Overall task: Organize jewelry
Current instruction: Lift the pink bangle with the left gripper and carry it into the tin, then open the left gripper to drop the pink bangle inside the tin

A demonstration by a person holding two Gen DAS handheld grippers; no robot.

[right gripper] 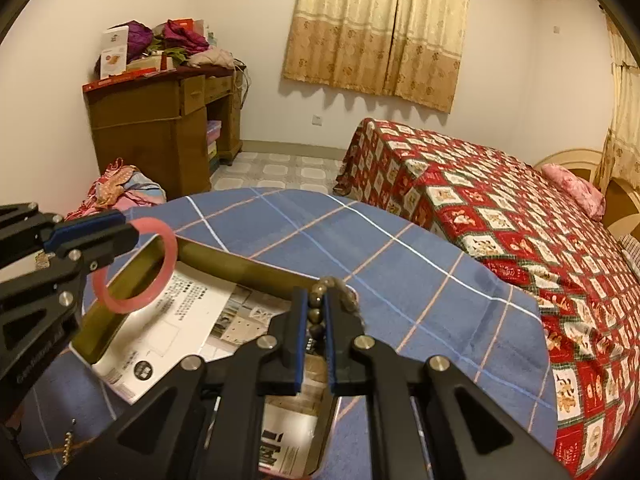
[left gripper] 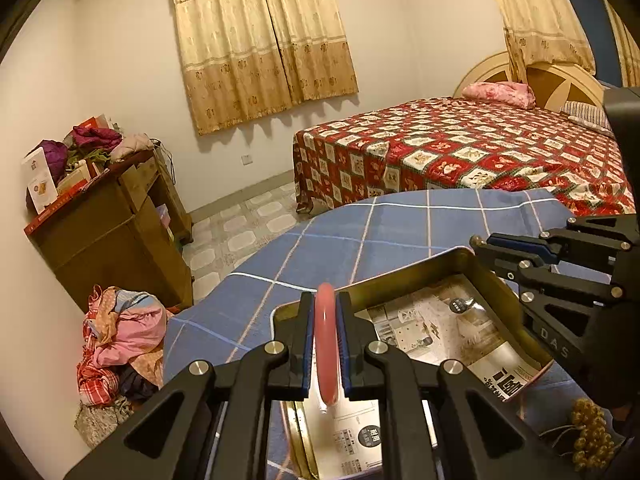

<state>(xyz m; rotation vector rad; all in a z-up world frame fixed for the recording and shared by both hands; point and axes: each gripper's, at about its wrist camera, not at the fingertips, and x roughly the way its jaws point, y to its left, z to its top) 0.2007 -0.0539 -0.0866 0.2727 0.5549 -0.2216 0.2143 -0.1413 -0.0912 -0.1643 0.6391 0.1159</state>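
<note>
Both claws loaded, nothing dropped in the tin yet, so I'd call this early-to-mid task

Left claw (left gripper: 326, 354) is clenched on a pink bangle (left gripper: 327, 344), ring held edge-on between the pads; from the right cam the bangle (right gripper: 135, 266) hangs over the tin's far-left corner, not touching the paper as far as I can tell

Right claw (right gripper: 317, 344) is clenched on a string of dark beads (right gripper: 318, 312), a few beads pinched between the pads, the rest draped over the right pad's tip. It sits above the tin's near-right part

Tin (left gripper: 464, 258) is a shallow gold-walled tray on the blue checked counter (left gripper: 360, 232), lined w/ printed paper (left gripper: 432, 328). No jewelry seen lying inside it, though the claws hide part of the floor

Left over: gold bead cluster (left gripper: 592, 436) is on the counter just right of the tin, near edge, w/ a thin cord off it. A small beaded chain (right gripper: 68, 446) shows on the counter at near left in the right cam; may be the same piece, can't tell

Judgement: 2 pieces in hand to be set down, at least 1 more to fetch
</note>
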